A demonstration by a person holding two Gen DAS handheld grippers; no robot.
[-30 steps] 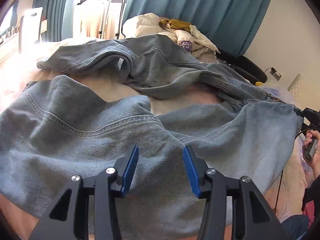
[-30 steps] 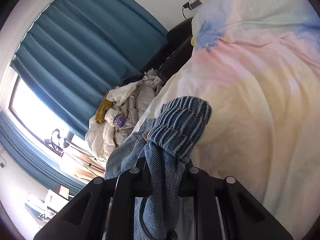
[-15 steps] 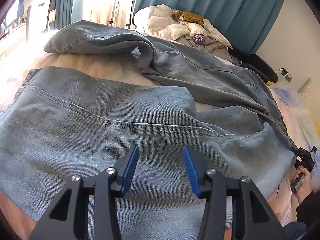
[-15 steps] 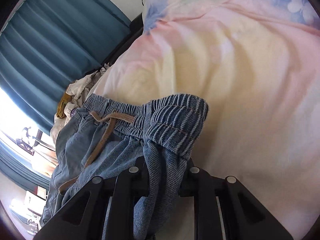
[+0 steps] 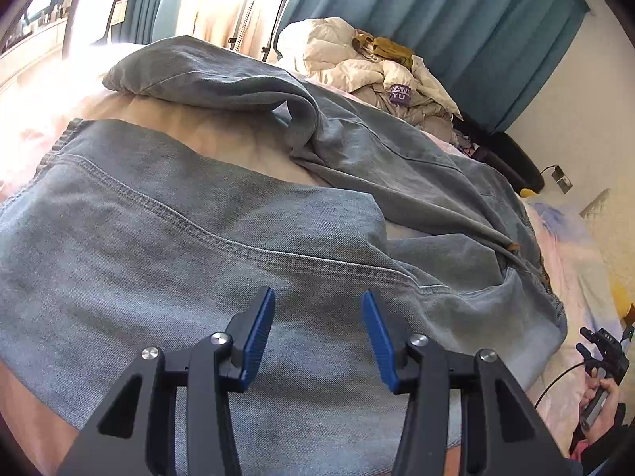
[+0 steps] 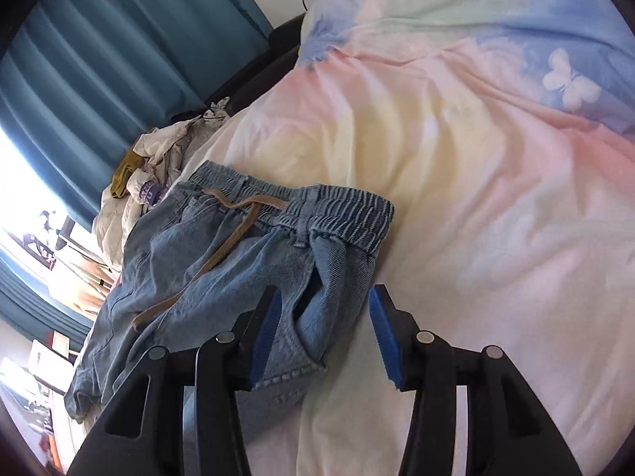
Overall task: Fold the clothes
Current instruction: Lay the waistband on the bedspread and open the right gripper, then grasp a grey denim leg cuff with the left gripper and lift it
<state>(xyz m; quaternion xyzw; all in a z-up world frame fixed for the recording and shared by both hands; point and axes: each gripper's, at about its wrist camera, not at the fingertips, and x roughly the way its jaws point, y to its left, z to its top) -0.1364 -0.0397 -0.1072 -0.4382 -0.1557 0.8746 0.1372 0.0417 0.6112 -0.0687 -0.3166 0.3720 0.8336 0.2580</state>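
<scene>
Light-blue denim drawstring trousers [image 5: 206, 246] lie spread on the pastel bedsheet [image 6: 496, 182]. The left gripper [image 5: 317, 337] hovers agape above one leg; the right gripper [image 6: 323, 331], fingers apart, straddles the waistband corner.

Black tool [image 5: 317, 337] — blue ribbed pads [image 5: 260, 335], silver screws
</scene>
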